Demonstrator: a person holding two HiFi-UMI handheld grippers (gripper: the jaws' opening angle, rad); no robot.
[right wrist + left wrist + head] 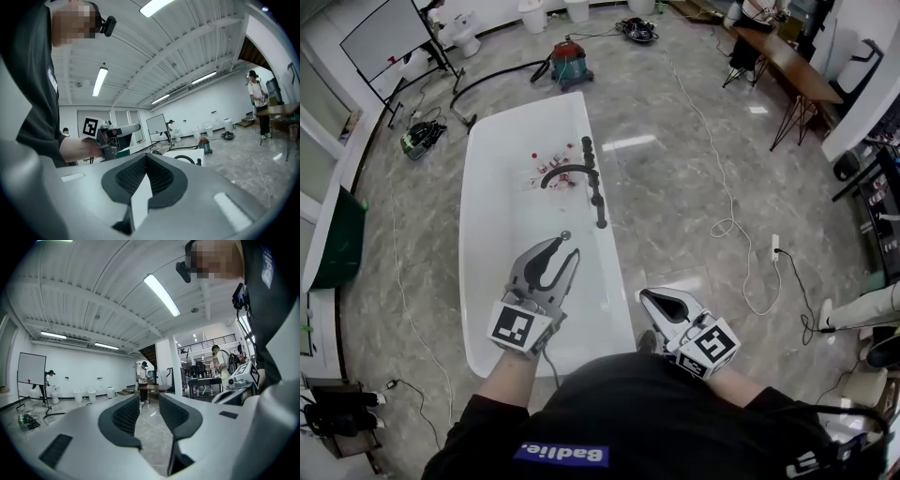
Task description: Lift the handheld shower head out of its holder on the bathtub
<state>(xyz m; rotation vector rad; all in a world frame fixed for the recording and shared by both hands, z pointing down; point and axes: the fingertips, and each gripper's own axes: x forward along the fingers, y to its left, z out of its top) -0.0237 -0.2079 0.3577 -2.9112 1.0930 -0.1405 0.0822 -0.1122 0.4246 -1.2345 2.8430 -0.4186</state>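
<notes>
Head view: the white oval bathtub (487, 267) holds red-and-white items (546, 167) beside a curved black spout (567, 172). The black handheld shower head (600, 212) sits on its right rim, ahead of the left gripper (567, 246). The right gripper (645, 298) hangs off the near corner, over open grey marble floor (694, 187). Left gripper view: jaws apart, empty. Right gripper view: jaws together.

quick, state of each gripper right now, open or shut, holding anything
left gripper: open, nothing between the jaws
right gripper: shut, holding nothing

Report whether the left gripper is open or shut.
Open. The left gripper has its jaws apart, with only floor showing between them.
</notes>
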